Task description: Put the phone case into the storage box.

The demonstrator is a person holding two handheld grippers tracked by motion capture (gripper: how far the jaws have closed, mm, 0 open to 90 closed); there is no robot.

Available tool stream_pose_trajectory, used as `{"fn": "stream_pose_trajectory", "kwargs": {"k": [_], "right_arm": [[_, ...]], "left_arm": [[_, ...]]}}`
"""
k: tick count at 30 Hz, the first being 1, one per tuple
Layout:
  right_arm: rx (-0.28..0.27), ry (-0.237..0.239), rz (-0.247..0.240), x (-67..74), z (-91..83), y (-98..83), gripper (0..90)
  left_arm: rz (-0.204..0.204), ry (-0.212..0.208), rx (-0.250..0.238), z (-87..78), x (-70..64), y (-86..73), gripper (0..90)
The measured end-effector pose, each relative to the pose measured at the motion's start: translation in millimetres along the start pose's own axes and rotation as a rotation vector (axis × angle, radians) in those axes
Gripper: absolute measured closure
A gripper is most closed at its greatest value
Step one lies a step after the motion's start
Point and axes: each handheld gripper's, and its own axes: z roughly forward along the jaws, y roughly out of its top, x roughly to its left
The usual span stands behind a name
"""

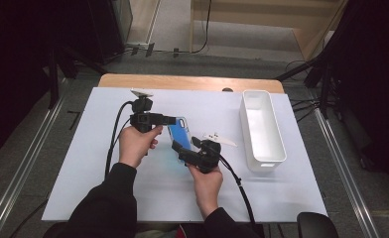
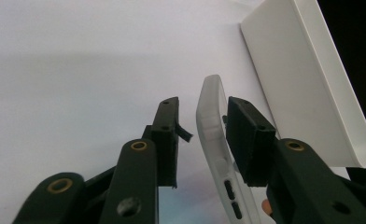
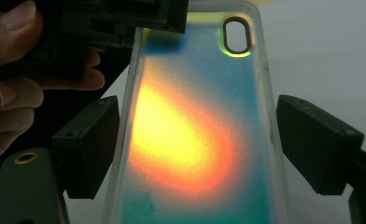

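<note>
A clear-edged phone case (image 1: 179,133) with a blue back and an orange-yellow glow is held off the white table sheet (image 1: 108,173), tilted. My right gripper (image 1: 185,144) comes from below and spans its width; in the right gripper view its pads sit against both long edges of the case (image 3: 190,140), so the right gripper (image 3: 197,102) is shut on it. My left gripper (image 1: 174,120) reaches in from the left at the case's upper end. In the left gripper view the case (image 2: 209,121) stands edge-on between the jaws of the left gripper (image 2: 202,105). One pad touches it; the other stands a small gap away.
A long white bin (image 1: 262,158) lies on the right side of the sheet, also seen as the bin (image 2: 312,93) beyond the case. The table's wooden back edge (image 1: 182,82) runs behind. Dark stands and cables flank both sides.
</note>
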Motion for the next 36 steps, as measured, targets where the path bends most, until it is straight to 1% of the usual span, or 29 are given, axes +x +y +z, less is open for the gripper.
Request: {"fn": "stream_pose_trajectory", "kwargs": {"k": [1,2,3,4,5,6,9,11,13,14,15,16,19,22,23,28,30,32,33,34,35,36], "right_arm": [[-0.004,-0.001,-0.005,0.1,0.6,-0.2,15.3],[-0.004,-0.002,-0.005,0.2,0.7,-0.2,15.2],[-0.003,-0.002,0.000,0.5,1.1,-0.4,15.2],[-0.003,-0.001,0.000,0.8,1.4,-0.4,15.2],[-0.008,0.002,-0.008,0.4,1.9,-0.3,15.2],[-0.006,0.000,-0.005,0.9,1.9,-0.5,15.2],[-0.012,0.002,-0.010,0.7,2.8,-0.6,15.2],[-0.014,0.004,-0.012,0.7,2.7,-0.5,15.2],[-0.015,0.004,-0.011,0.5,3.0,-0.5,15.2],[-0.017,0.004,-0.016,0.4,3.2,-0.4,15.2],[-0.014,0.005,-0.014,0.5,3.1,-0.4,15.2],[-0.015,0.003,-0.022,0.4,3.5,-0.5,15.2],[-0.007,-0.006,-0.020,1.3,4.3,-1.3,15.2],[-0.010,-0.010,-0.034,1.2,4.9,-1.5,15.2],[-0.009,-0.009,-0.040,1.0,5.0,-1.6,15.2],[-0.006,-0.014,-0.046,2.2,4.9,-2.0,15.1],[-0.016,-0.024,-0.066,2.7,4.7,-1.9,15.0],[-0.017,-0.034,-0.074,4.2,4.2,-1.9,14.9],[-0.019,-0.036,-0.081,4.7,4.1,-1.9,14.7],[-0.016,-0.033,-0.096,4.1,3.6,-1.9,14.6],[-0.020,-0.031,-0.098,3.9,2.9,-1.9,14.5],[-0.022,-0.030,-0.105,4.2,2.2,-1.6,14.4]], "left_arm": [[0.003,-0.006,0.002,0.0,-0.1,0.0,66.1],[0.014,-0.013,-0.010,-0.5,-0.2,-0.3,66.1],[0.019,-0.011,-0.009,-1.1,-0.1,-0.1,66.9],[0.005,-0.017,-0.007,-0.7,0.0,0.1,68.5],[0.006,-0.018,0.000,-0.5,0.3,0.3,68.6],[0.008,-0.019,0.001,-0.5,0.3,0.2,71.0],[0.002,-0.025,-0.006,-0.7,0.7,0.3,73.8],[-0.005,-0.038,-0.003,-1.0,1.5,0.8,73.9],[-0.003,-0.046,-0.006,-1.3,1.8,0.8,73.9],[0.002,-0.042,-0.008,-1.4,1.9,0.7,73.9],[-0.003,-0.048,-0.007,-1.4,1.8,0.6,74.8],[-0.009,-0.051,-0.007,-1.5,1.9,0.6,75.3],[-0.009,-0.056,-0.006,-1.6,1.4,0.4,76.6],[-0.011,-0.062,-0.002,-1.5,1.7,0.5,77.2],[-0.017,-0.080,-0.003,-1.3,2.7,0.6,77.4],[-0.039,-0.114,0.002,-2.3,5.7,1.3,78.7],[-0.048,-0.125,-0.004,-2.7,6.2,1.3,79.0],[-0.055,-0.144,-0.006,-3.1,6.9,1.1,79.4],[-0.058,-0.153,0.005,-3.3,7.5,1.4,79.5],[-0.061,-0.166,0.004,-4.0,8.3,1.2,79.6],[-0.064,-0.165,0.005,-4.6,7.9,1.1,79.6],[-0.069,-0.176,0.007,-5.2,7.8,1.2,79.6]]}}
